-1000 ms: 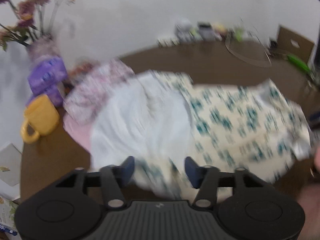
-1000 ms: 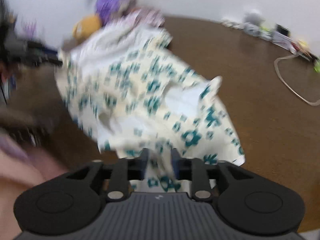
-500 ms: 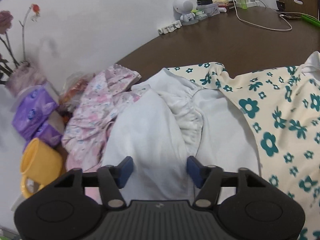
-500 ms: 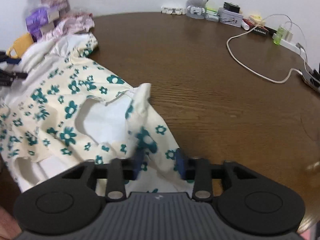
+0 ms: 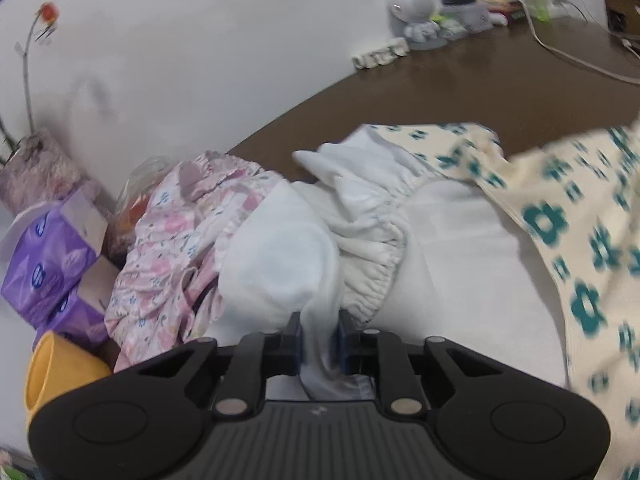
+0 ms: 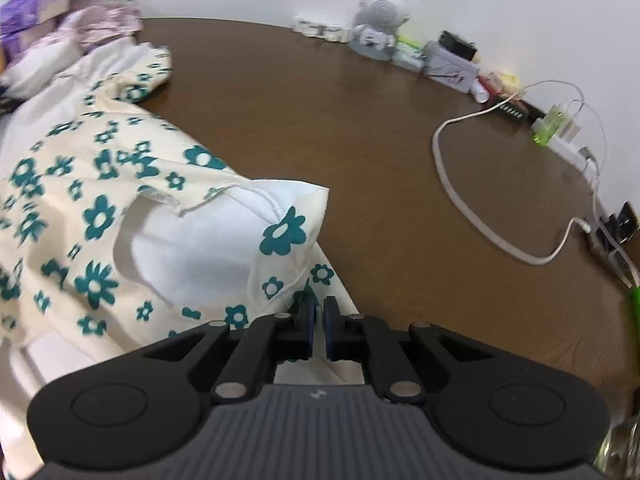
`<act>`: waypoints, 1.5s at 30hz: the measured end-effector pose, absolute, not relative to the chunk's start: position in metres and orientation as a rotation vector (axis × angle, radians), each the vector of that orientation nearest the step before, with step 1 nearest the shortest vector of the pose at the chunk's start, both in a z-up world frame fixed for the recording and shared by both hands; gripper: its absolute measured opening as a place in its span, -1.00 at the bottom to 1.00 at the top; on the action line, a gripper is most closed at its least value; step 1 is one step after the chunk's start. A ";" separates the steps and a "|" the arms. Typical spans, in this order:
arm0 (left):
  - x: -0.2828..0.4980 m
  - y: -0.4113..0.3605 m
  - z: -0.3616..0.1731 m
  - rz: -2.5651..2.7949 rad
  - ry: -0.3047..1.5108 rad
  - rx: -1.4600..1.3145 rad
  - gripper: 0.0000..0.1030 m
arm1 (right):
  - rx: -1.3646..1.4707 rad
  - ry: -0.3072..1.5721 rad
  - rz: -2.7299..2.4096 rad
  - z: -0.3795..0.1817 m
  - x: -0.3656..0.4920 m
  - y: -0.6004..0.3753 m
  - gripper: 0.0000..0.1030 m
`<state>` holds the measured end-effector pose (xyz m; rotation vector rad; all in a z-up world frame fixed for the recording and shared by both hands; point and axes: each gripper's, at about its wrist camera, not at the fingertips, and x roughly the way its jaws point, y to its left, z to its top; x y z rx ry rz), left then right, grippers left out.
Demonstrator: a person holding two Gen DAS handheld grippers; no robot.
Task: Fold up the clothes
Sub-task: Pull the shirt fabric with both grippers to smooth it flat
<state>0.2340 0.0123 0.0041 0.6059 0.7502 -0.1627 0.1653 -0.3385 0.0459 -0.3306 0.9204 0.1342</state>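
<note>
The left tool point(image 5: 319, 340) is clamped on a bunched fold of the white lining of the flowered garment point(image 5: 580, 240), and the cloth fills the narrow gap between its blue pads, so the pad faces themselves are hidden. The garment, cream with teal flowers, lies spread on the brown tabletop point(image 5: 460, 76); in the left wrist view its printed side is blurred and cut off at the right edge, while the gathered white waistband sits just ahead of the tool. A pink floral garment point(image 5: 168, 256) lies crumpled beside it to the left, partly tucked under the white cloth. Purple tissue packs point(image 5: 48, 264) and a yellow mug point(image 5: 56, 368) stand further left, the mug half cut off by the tool body.

The right tool point(image 6: 319, 314) has its fingers nearly together at the garment's edge; whether cloth is pinched between them cannot be told, since the tips cover that spot. In this view the flowered garment point(image 6: 96, 216) shows an opening with white lining inside, and its far end runs out of frame at the left. A white cable point(image 6: 452, 192) loops across the bare tabletop point(image 6: 320, 100), and a small white robot figure point(image 6: 380, 24) stands by the wall among blurred clutter.
</note>
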 end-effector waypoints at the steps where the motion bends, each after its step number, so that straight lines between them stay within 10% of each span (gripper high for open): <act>1: 0.223 0.012 0.004 -0.173 0.748 0.627 -0.77 | -0.328 0.919 0.133 0.046 0.170 -0.340 -0.91; 7: 0.158 0.024 0.020 -0.215 0.746 0.613 -0.66 | -0.226 0.915 0.178 0.059 0.168 -0.360 -0.90; 13: 0.155 0.059 0.049 -0.171 0.747 0.460 0.22 | -0.123 0.901 0.274 0.077 0.141 -0.369 -0.72; 19: 0.178 0.092 0.050 -0.145 0.818 0.308 0.24 | -0.099 0.920 0.438 0.076 0.088 -0.341 -0.36; 21: 0.191 0.105 0.041 -0.158 0.862 0.240 0.18 | -0.102 0.928 0.467 0.074 0.076 -0.331 -0.35; 24: 0.194 0.115 0.036 -0.212 0.894 0.139 -0.78 | -0.110 0.939 0.461 0.068 0.070 -0.328 -0.34; 36: 0.077 0.059 0.098 -0.275 0.727 0.354 -0.88 | -0.172 0.957 0.393 0.054 0.064 -0.327 -0.38; 45: 0.023 0.090 0.047 -0.266 0.885 0.211 -0.88 | -0.192 0.967 0.323 0.057 0.055 -0.338 -0.37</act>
